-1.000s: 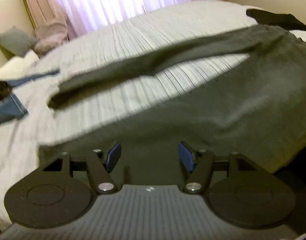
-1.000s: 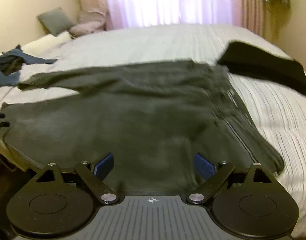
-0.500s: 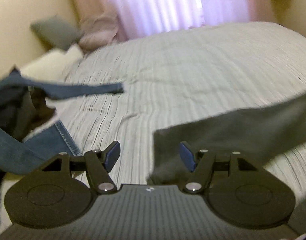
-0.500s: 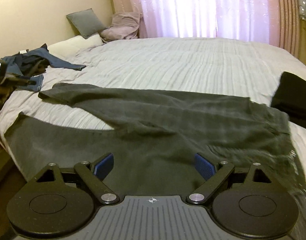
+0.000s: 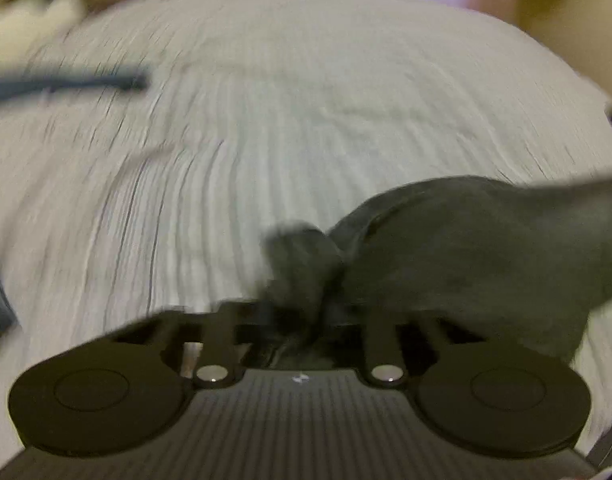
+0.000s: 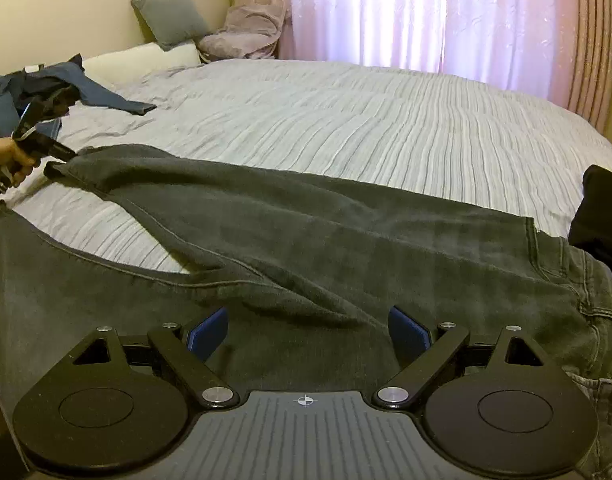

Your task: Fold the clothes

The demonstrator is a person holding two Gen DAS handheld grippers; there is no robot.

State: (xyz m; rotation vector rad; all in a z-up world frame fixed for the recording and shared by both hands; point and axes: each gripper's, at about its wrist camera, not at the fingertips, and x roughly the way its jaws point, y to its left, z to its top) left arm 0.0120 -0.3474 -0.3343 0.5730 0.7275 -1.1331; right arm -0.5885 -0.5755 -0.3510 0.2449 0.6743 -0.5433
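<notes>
The right tool (image 6: 306,330) hangs with its jaws wide and nothing between them, over the near, waist half of the dark grey jeans (image 6: 346,248) spread on the bed (image 6: 346,120). The left tool (image 5: 295,312) is closing on the hem of the far leg, cloth bunched between its jaws. Beyond the jeans the striped cover lies bare up to the curtains (image 6: 406,12); blue clothes (image 6: 45,84) sit past the hem, a black garment (image 6: 598,216) beside the waistband.

Dk grey jeans (image 6: 306,248) on pale grey-striped bedspread (image 6: 346,120); pink curtains (image 6: 426,12).
</notes>
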